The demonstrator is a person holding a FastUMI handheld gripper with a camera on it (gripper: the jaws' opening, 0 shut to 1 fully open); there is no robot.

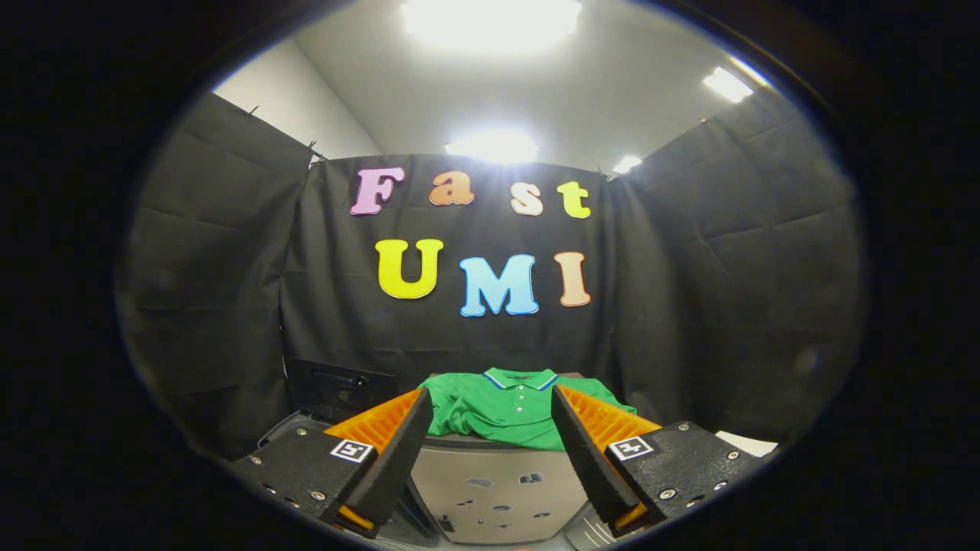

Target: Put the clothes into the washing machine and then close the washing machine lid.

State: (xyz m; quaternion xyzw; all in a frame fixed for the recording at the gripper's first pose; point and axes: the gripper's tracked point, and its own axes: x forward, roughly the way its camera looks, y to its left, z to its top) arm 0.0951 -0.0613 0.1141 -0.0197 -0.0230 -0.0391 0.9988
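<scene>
No readable words, numbers or brand names show on anything; the tongs (490,451), held wide apart, carry only small black-and-white square marker tags (351,450) bearing no legible text.

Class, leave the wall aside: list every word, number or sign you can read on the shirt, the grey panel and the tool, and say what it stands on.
Tool, open, shirt beyond its fingers: square black-and-white markers, one by each finger; patterns, not words.
Grey panel: small dark marks, too blurred to read.
Shirt: no text visible.
</scene>
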